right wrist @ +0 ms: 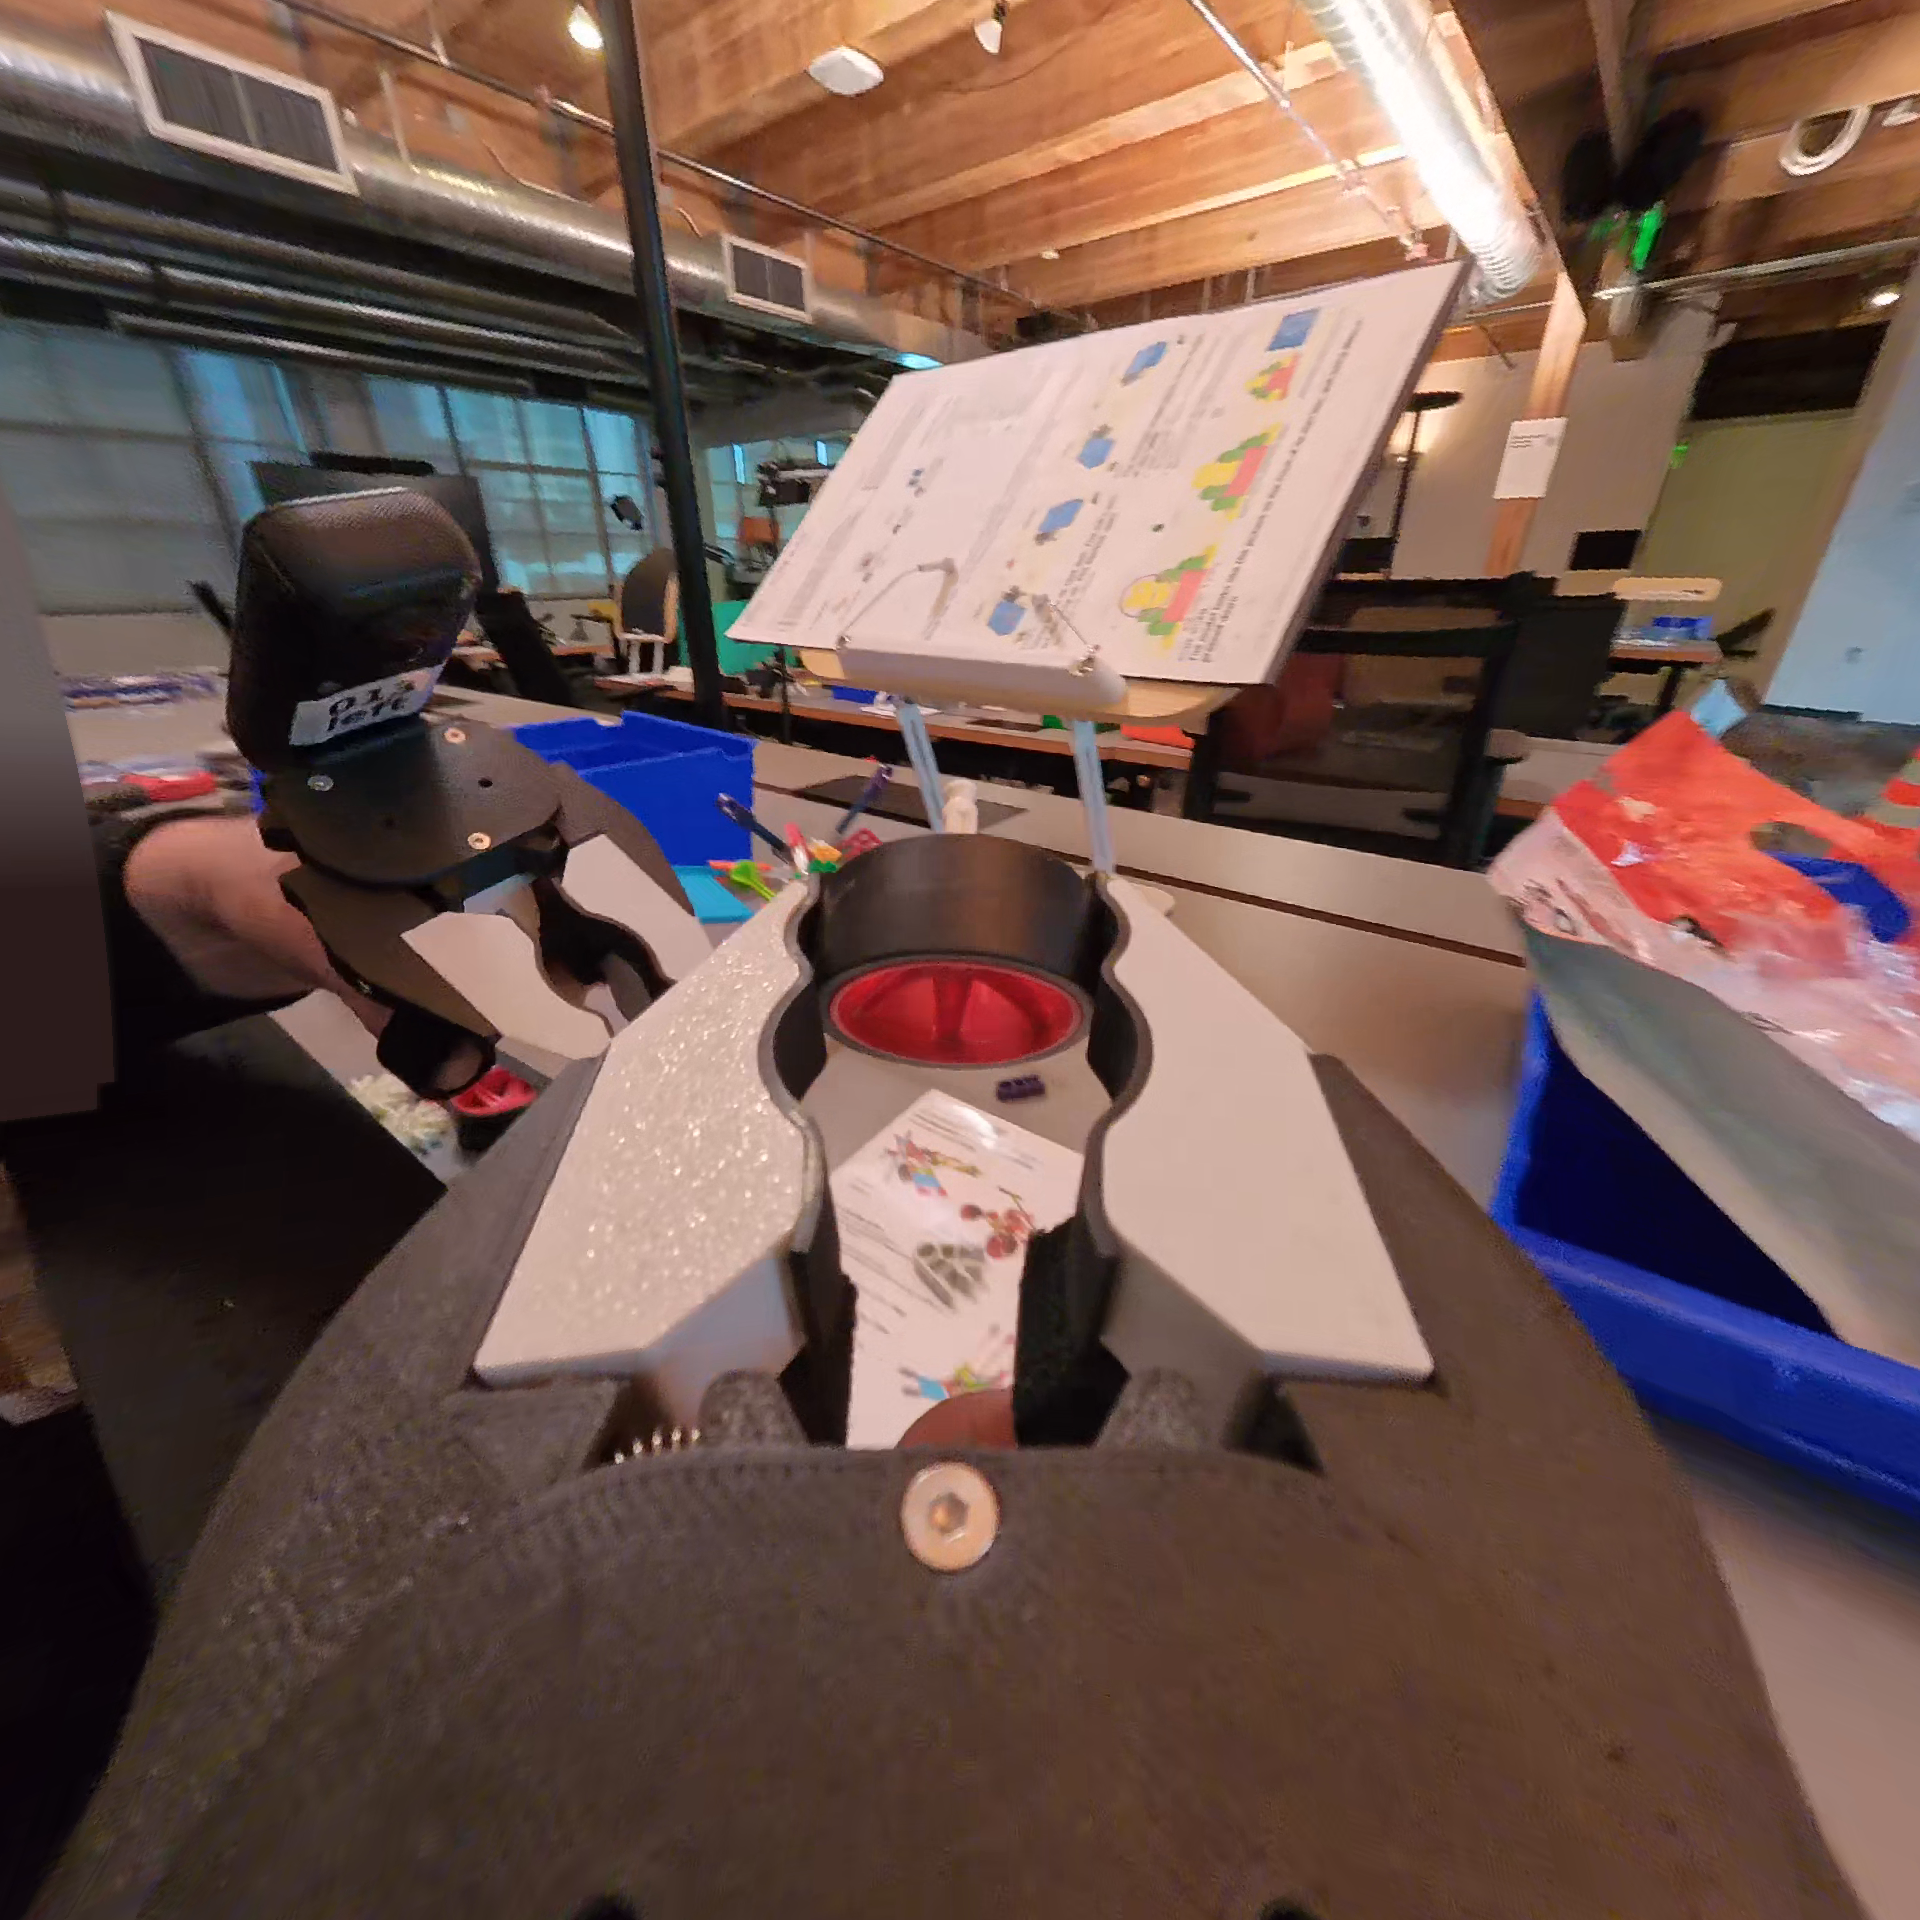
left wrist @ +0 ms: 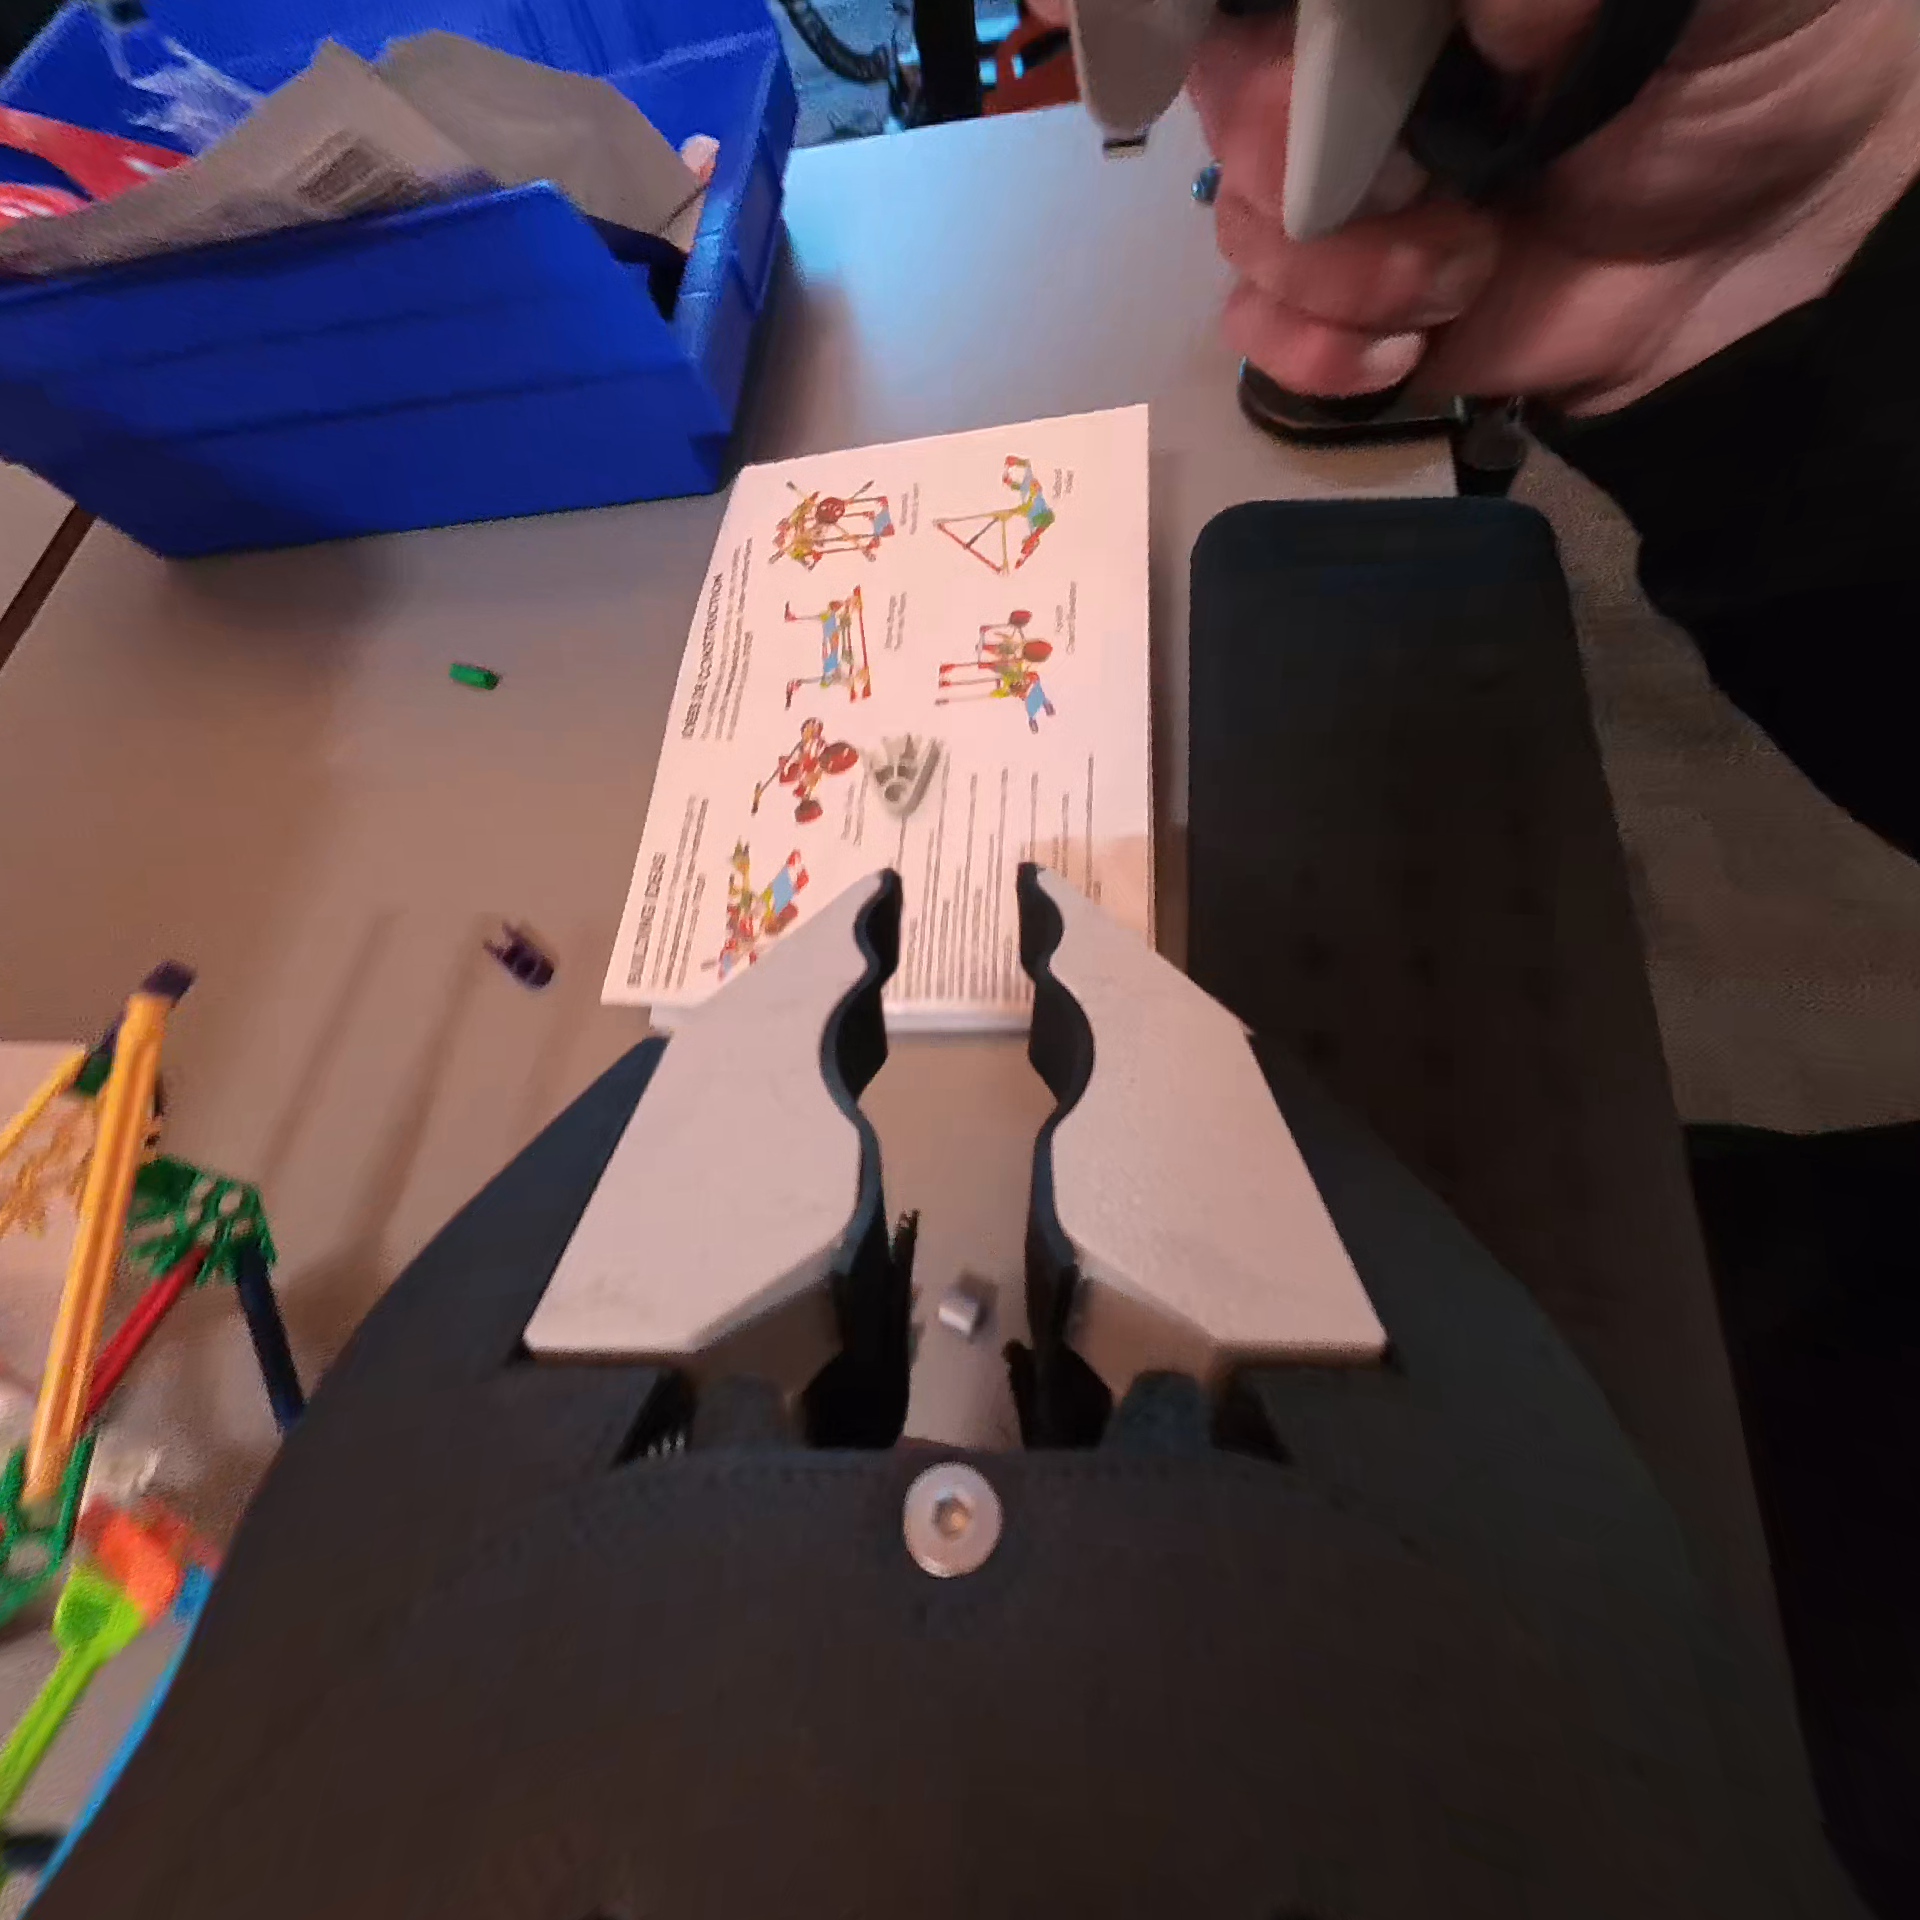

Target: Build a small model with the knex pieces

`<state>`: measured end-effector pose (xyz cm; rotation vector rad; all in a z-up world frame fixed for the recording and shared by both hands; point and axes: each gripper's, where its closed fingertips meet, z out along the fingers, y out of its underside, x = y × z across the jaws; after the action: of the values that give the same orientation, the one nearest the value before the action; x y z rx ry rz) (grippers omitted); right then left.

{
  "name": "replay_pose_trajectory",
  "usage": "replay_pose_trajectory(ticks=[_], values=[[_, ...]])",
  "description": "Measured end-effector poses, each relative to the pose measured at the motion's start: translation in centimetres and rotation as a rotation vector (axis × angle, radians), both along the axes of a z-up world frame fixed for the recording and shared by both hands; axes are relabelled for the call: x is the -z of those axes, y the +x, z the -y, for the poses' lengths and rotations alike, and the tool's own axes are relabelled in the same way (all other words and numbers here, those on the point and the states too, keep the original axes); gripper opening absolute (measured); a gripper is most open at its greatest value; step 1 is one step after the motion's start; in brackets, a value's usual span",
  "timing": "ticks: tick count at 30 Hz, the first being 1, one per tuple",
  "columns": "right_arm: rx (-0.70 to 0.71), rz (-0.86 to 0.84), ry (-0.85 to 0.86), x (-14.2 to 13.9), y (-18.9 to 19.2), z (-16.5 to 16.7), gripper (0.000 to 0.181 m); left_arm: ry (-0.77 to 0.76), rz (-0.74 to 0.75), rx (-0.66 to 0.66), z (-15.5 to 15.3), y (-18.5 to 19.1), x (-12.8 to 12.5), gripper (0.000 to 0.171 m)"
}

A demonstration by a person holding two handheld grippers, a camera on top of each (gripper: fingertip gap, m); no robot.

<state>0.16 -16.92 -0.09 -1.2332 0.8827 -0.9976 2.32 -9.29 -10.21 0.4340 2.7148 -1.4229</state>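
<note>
While the left gripper (left wrist: 958, 883) is being held low over the grey table (left wrist: 312, 831), its fingers are being kept a little apart with nothing between them, their tips over the near edge of a printed leaflet (left wrist: 914, 665). Bare tabletop is being left to the left of the fingers, where only a small green piece (left wrist: 475, 676) and a purple piece (left wrist: 520, 954) are lying. Farther left, a rod-and-connector toy model (left wrist: 104, 1226) is standing at the picture's edge. Ahead and to the left, a blue bin (left wrist: 364, 353) is filling the table's corner. To the right of the fingers a black slab (left wrist: 1382, 831) is lying along the leaflet's edge.

The right gripper (right wrist: 951, 894) is being closed on a black wheel with a red hub (right wrist: 956, 966), which is being gripped at the fingertips, clear of the table. Ahead of those fingers, a tilted stand with an instruction sheet (right wrist: 1091, 488) is standing. To their right, a second blue bin (right wrist: 1662, 1278) is being crowded close.
</note>
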Motion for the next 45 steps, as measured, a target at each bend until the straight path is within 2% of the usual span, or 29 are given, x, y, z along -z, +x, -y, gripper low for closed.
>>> replay_pose_trajectory(ticks=[3, 8, 13, 18, 21, 26, 30, 33, 38, 45], values=[[0.032, -0.023, -0.021, 0.6, -0.9, 1.0, 0.047, 0.063, 0.067, -0.023, 2.9, 0.7, 1.4, 0.023], [0.037, -0.051, -0.038, 2.0, -1.4, 1.0, 0.047, 0.179, 0.035, -0.032, 6.0, 1.0, 4.4, 0.030], [0.029, -0.062, -0.037, 2.8, -1.7, 1.1, 0.047, 0.242, 0.035, -0.050, 6.9, 1.3, 6.2, 0.018], [0.021, -0.075, -0.037, 3.4, -2.0, 1.3, 0.047, 0.211, 0.029, -0.055, 7.3, 1.1, 6.4, 0.017], [0.009, -0.090, -0.065, 3.7, -2.2, 0.8, 0.046, 0.117, -0.001, -0.054, 7.1, 0.8, 4.4, 0.017], [-0.039, -0.079, -0.160, 3.7, -1.7, -2.5, 0.046, -0.148, -0.325, -0.037, 4.4, -0.2, -2.8, 0.017], [-0.150, -0.052, -0.161, 3.3, -0.8, -6.6, 0.046, -0.357, -0.435, 0.063, 1.3, -1.4, -8.1, 0.016], [-0.234, -0.005, -0.090, 2.3, -0.5, -9.0, 0.046, -0.437, -0.548, 0.142, -0.3, -2.6, -10.2, 0.017], [-0.241, 0.013, -0.106, 1.5, 0.4, -11.0, 0.046, -0.545, -0.731, 0.225, -2.2, -2.8, -12.4, 0.017], [-0.285, 0.043, -0.064, 0.3, 0.4, -11.8, 0.046, -0.589, -0.814, 0.269, -2.9, -2.6, -12.9, 0.017]])
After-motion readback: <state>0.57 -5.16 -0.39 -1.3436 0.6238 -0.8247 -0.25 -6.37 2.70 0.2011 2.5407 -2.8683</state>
